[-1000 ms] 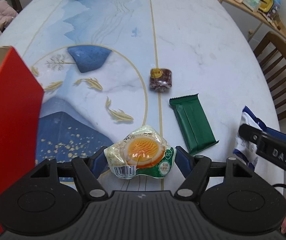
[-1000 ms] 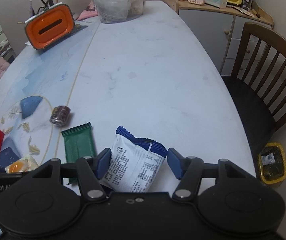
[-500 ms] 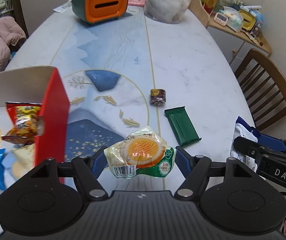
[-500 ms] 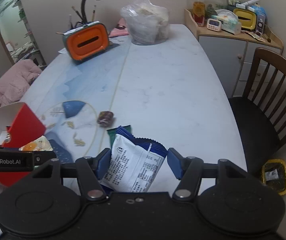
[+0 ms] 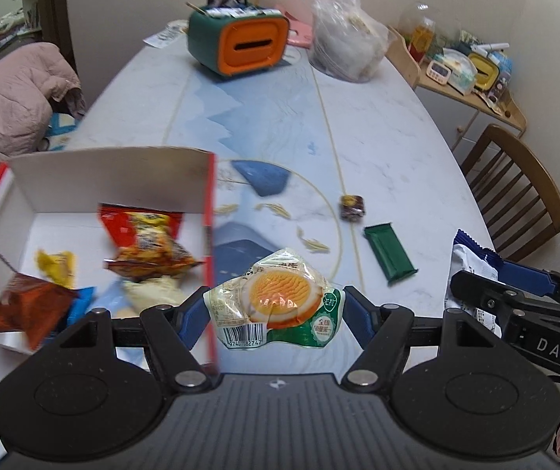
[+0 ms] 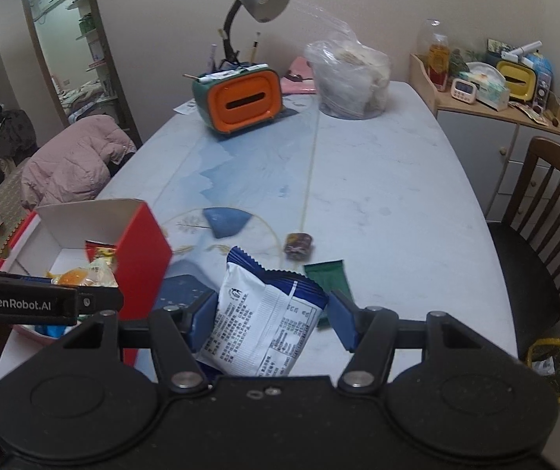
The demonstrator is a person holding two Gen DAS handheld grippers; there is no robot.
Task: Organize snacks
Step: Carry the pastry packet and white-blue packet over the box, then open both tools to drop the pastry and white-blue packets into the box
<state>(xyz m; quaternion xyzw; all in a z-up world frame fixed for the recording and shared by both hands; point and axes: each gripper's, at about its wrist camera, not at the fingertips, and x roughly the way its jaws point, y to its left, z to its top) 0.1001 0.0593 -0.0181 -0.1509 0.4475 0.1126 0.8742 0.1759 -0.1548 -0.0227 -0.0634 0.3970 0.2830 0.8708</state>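
Carrying two snacks at once, you hold both clear of the table point(image 5: 389, 145), and the landmark for everything here is the red box point(image 5: 115, 180).

Item one: egg-print packet point(image 5: 278, 305). Place: in the air just beside the box's right wall, at the level of its near end. Held by your left gripper point(image 5: 276, 315), jaws partly spread, blue pads pressing the packet's two crinkled side edges.

Item two: blue-and-white packet point(image 6: 264, 329). Place: well to the right of the box, above the table. Held by your right gripper point(image 6: 270, 321), jaws about halfway apart, the left pad on the film; the right pad's contact is less plain.

Still on the table, right of the box: green bar point(image 5: 389, 248), and a small dark wrapped sweet point(image 5: 352, 206) just beyond it.

Already in the box: several loose packets.

Risks, as judged:
- Both grips are on soft, air-filled film, so a packet may slide out if you tilt or swing.
- The egg-print packet hangs at the box wall; lowering it too soon would catch the rim and shove or tip the light cardboard.
- Both grippers heading for one opening could knock together.
- A careless drop might land outside.
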